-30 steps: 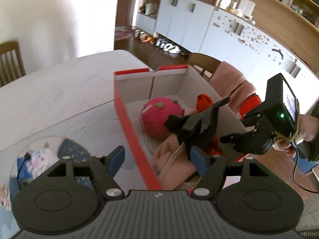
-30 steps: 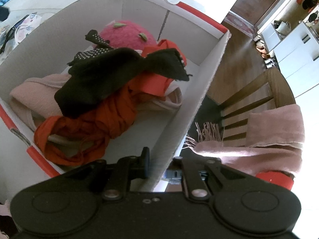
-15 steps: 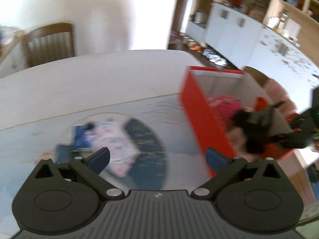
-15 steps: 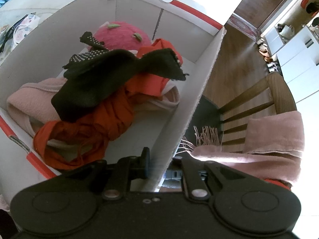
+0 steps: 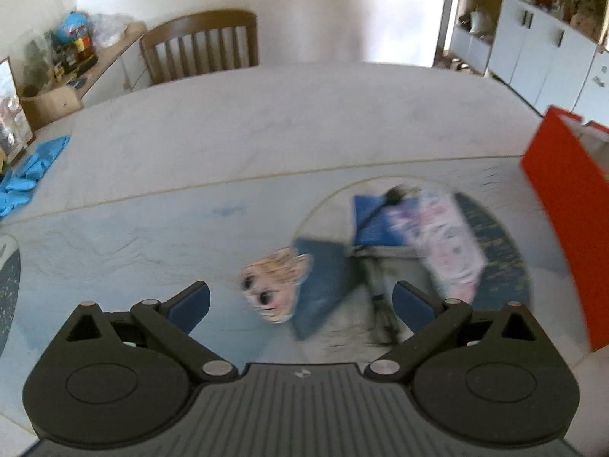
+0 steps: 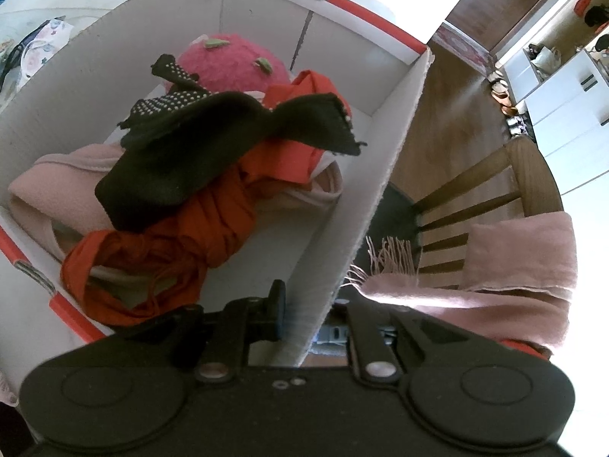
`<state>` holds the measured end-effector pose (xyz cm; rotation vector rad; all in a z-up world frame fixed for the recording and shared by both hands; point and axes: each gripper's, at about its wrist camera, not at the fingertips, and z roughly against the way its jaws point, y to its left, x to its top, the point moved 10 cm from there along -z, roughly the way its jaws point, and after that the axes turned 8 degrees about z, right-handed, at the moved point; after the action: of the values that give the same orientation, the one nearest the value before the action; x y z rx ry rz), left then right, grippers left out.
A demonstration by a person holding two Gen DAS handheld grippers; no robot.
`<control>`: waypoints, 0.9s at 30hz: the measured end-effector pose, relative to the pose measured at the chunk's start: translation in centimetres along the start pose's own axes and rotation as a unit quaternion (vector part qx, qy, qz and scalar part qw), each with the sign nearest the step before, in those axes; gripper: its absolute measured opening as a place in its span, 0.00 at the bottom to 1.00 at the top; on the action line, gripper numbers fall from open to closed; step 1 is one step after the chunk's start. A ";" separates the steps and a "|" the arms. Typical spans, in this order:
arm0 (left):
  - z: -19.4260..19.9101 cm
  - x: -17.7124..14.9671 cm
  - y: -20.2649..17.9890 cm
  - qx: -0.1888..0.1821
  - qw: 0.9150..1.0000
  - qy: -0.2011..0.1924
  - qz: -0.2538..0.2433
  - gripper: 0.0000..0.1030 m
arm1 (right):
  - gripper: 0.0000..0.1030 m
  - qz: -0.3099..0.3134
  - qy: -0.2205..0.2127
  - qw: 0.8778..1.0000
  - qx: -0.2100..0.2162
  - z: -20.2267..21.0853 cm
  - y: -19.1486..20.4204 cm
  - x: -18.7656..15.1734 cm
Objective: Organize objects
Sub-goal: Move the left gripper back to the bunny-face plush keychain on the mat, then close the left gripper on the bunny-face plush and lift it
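My left gripper [image 5: 300, 301] stands wide open over the table, nothing between its blue pads [image 5: 190, 301]. Just beyond it lies a blurred pile: a floral pouch [image 5: 445, 240], a blue cloth [image 5: 323, 278] and a piece printed with a face [image 5: 274, 285]. The red box [image 5: 559, 190] is at the right edge. My right gripper [image 6: 308, 316] is shut on the box's white side wall [image 6: 380, 190]. Inside lie a pink plush [image 6: 232, 61], a black dotted glove [image 6: 213, 144], an orange cloth [image 6: 198, 236] and a pink cloth [image 6: 45, 190].
A wooden chair [image 5: 201, 45] stands behind the table's far edge. Blue gloves [image 5: 30, 171] lie at the table's left end. Beside the box, another chair [image 6: 475, 190] carries a pink fringed scarf [image 6: 514, 259]. White cabinets [image 5: 533, 49] line the far right.
My left gripper swung left, away from the box, and dropped toward the pile on the table while its jaws widened. The right gripper kept its grip on the box wall.
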<state>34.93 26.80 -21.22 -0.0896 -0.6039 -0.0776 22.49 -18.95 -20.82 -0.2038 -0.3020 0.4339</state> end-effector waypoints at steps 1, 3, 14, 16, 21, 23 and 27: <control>-0.5 0.0 0.6 0.001 1.000 0.005 0.003 1.00 | 0.11 0.000 0.002 1.000 -0.001 0.0 0.0 0.0; -1.3 -0.1 1.3 0.003 1.000 0.012 0.004 1.00 | 0.12 -0.001 0.004 1.000 -0.003 -0.1 0.0 0.1; -5.7 -0.3 2.5 0.031 0.999 0.039 -0.016 0.99 | 0.13 -0.009 0.017 1.000 -0.013 -0.4 -0.2 0.2; -6.0 -0.2 2.5 0.030 0.999 0.039 -0.009 0.99 | 0.13 -0.010 0.018 1.000 -0.015 -0.4 -0.2 0.1; -6.3 0.0 2.5 0.017 0.999 0.040 -0.001 0.90 | 0.13 -0.011 0.021 1.000 -0.017 -0.5 0.0 0.2; -6.6 0.0 2.5 0.008 0.999 0.048 0.003 0.80 | 0.13 -0.011 0.022 1.000 -0.018 -0.5 0.0 0.2; -6.5 0.1 2.1 0.000 0.999 0.046 0.007 0.65 | 0.13 -0.011 0.022 1.000 -0.018 -0.5 0.0 0.2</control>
<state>38.88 28.22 -26.64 -0.0898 -0.5117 -0.0674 22.87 -18.91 -21.23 -0.2446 -0.2680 0.4029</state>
